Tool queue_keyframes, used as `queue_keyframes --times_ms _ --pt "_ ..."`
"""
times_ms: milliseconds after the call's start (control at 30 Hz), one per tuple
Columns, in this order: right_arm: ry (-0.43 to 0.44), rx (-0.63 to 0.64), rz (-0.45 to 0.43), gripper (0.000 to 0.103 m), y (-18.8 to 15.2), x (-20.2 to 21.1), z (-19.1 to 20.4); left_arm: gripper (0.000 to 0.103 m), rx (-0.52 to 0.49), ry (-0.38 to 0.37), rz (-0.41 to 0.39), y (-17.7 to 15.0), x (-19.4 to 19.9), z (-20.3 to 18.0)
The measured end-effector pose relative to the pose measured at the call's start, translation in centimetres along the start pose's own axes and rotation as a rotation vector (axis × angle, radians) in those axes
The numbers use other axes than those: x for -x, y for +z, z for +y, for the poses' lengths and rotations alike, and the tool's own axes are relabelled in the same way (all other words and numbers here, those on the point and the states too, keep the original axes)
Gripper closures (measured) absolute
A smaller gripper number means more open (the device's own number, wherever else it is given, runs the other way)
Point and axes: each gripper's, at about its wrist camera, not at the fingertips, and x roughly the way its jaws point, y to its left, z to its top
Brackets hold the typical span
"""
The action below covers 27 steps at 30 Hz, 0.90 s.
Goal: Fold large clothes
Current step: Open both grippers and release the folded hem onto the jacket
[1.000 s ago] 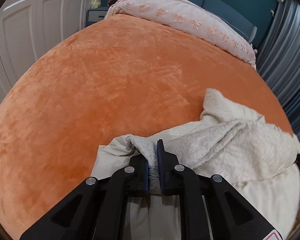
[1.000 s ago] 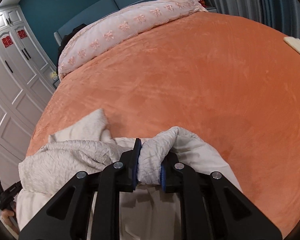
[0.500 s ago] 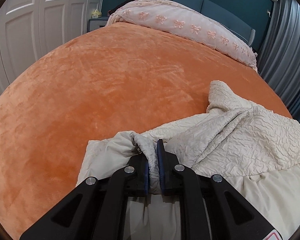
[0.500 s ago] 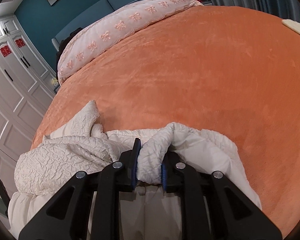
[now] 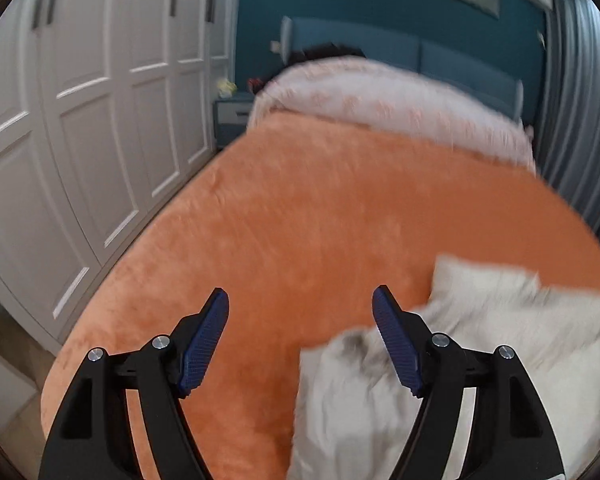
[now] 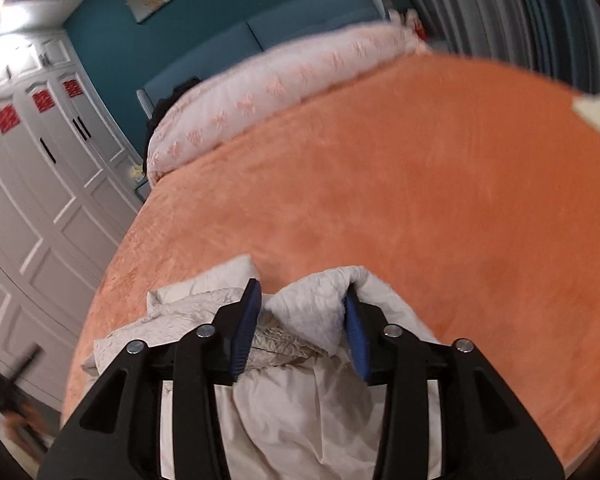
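Note:
A cream crinkled garment point(image 5: 480, 320) lies bunched at the near edge of the orange bed point(image 5: 320, 220). My left gripper point(image 5: 300, 300) is open and holds nothing; the cloth lies to the right of and under its right finger. In the right wrist view the garment point(image 6: 312, 312) sits in a loose heap. My right gripper point(image 6: 302, 300) stands open around a raised fold of it, with the blue pads apart on either side and not squeezing.
A pink quilt point(image 6: 280, 88) lies rolled along the head of the bed by the blue headboard point(image 5: 400, 56). White wardrobe doors point(image 5: 80, 140) run along the left. Grey curtains point(image 5: 580, 120) hang at the right. A pale cloth point(image 6: 596, 112) rests at the bed's far right edge.
Both grippers have opened and let go of the garment's folds. The left gripper has swung left and up, off the cloth. The garment has dropped onto the bed.

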Motion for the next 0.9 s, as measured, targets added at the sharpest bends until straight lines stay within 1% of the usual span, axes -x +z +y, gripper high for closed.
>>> queue_keyframes --times_ms 33,67,100,133,167,233,267,300,333,367,400,433,467,500,533,600,633,667,700,767,800,867,900 --pt "-0.005 0.010 -0.045 0.051 0.0 0.9 0.7 0.031 0.014 -0.024 -0.036 1.0 1.2 -0.4" --pt "-0.013 0.031 -0.133 0.041 -0.1 2.4 1.7 0.031 0.013 -0.038 -0.054 1.4 1.8 -1.0" --pt "-0.022 0.048 -0.199 0.037 -0.1 3.6 2.4 0.031 -0.007 -0.063 -0.079 2.0 2.7 -2.3" --pt "-0.034 0.083 -0.286 0.035 -0.2 5.1 3.7 0.031 -0.032 -0.084 -0.090 2.3 3.3 -3.8" --pt "-0.029 0.126 -0.331 0.035 -0.1 6.0 5.2 0.031 -0.063 -0.119 -0.093 2.3 3.6 -5.6" --pt "0.004 0.206 -0.332 0.038 -0.3 6.2 7.9 0.031 -0.114 -0.177 -0.077 1.9 3.6 -8.6" --pt "0.048 0.256 -0.293 0.044 -0.8 5.7 9.4 0.031 -0.152 -0.214 -0.055 1.1 3.1 -10.9" --pt "0.090 0.296 -0.250 0.052 -1.3 5.0 10.5 0.031 -0.181 -0.234 -0.037 0.3 2.5 -12.5" --pt "0.127 0.346 -0.199 0.057 -2.3 4.0 11.8 0.031 -0.209 -0.239 -0.018 -0.5 1.8 -14.0" --pt "0.145 0.408 -0.152 0.064 -3.6 2.8 13.0 0.031 -0.241 -0.235 0.010 -1.5 0.6 -15.6" --pt "0.142 0.479 -0.108 0.071 -4.9 1.4 14.0 0.031 -0.261 -0.228 0.033 -2.4 -0.5 -16.7" --pt "0.131 0.522 -0.080 0.072 -5.7 0.3 14.6 0.031 -0.275 -0.221 0.052 -3.0 -1.4 -17.4" --pt "0.121 0.561 -0.030 0.073 -6.6 -1.4 15.1 0.031 -0.292 -0.206 0.089 -4.0 -3.1 -18.5" --pt "0.119 0.577 0.027 0.079 -7.3 -3.2 15.2 0.031 -0.300 -0.197 0.111 -4.5 -4.1 -18.9" --pt "0.111 0.579 0.052 0.082 -7.5 -4.3 15.2 0.031 -0.307 -0.181 0.139 -5.1 -5.4 -19.3" --pt "0.065 0.567 0.142 0.083 -8.1 -7.8 14.2 0.031 -0.316 -0.153 0.177 -6.0 -7.7 -19.7" --pt "0.053 0.554 0.160 0.083 -8.2 -8.9 13.7 0.031 -0.318 -0.137 0.184 -6.2 -8.5 -19.7" --pt "0.043 0.532 0.187 0.086 -8.2 -9.9 13.1 0.031 -0.320 -0.115 0.194 -6.6 -9.5 -19.5" --pt "0.036 0.507 0.207 0.088 -8.1 -10.9 12.4 0.031 -0.314 -0.102 0.210 -6.7 -10.3 -19.2" --pt "0.040 0.421 0.241 0.088 -7.7 -12.6 10.7 0.028 -0.268 -0.104 0.251 -7.0 -12.2 -18.3" --pt "0.038 0.384 0.251 0.088 -7.6 -13.4 10.1 0.023 -0.242 -0.106 0.263 -7.1 -12.8 -18.0" --pt "0.046 0.340 0.264 0.089 -7.7 -14.3 9.0 0.019 -0.191 -0.118 0.274 -7.5 -14.1 -17.3" --pt "0.048 0.332 0.267 0.089 -7.7 -14.7 9.0 0.017 -0.183 -0.119 0.273 -7.6 -14.4 -17.2"
